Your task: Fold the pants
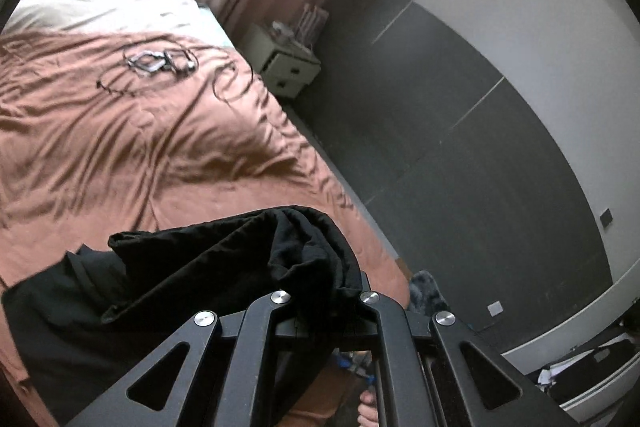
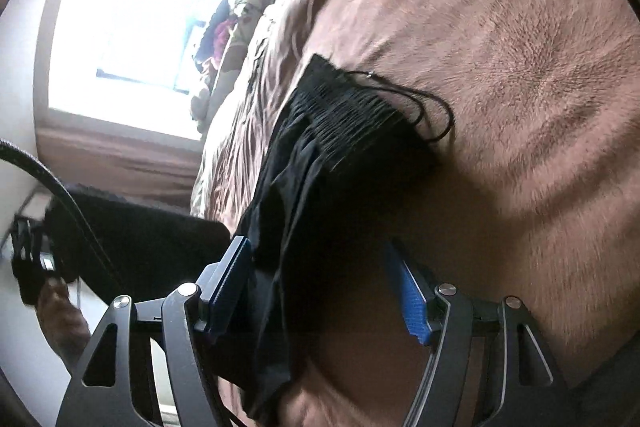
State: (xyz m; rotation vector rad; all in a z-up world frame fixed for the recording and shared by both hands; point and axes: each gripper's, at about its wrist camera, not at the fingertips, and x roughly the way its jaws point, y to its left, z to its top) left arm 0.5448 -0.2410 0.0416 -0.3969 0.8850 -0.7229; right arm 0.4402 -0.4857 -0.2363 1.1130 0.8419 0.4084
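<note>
Left gripper [image 1: 324, 307] jaws clamp black pants [image 1: 208, 267] over brown bedspread [image 1: 140, 147]; right gripper [image 2: 324, 291] jaws apart.

I see the window [image 2: 132, 27] blown out white, motion blur on the bed [image 2: 500, 67], and fisheye-darkened corners.

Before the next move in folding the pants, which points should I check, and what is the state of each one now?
1. Left gripper shut on the pants: ok, black cloth is bunched at its tips.
2. Right gripper open: ok, blue pads stand apart.
3. Cloth between the right pads: ok, but not pinched.
4. Waistband lies on the bedspread: ok, drawstring loose beside it.
5. Pants lie flat: not ok, they are bunched.
6. Cables on the bed are away from the pants: ok.
</note>
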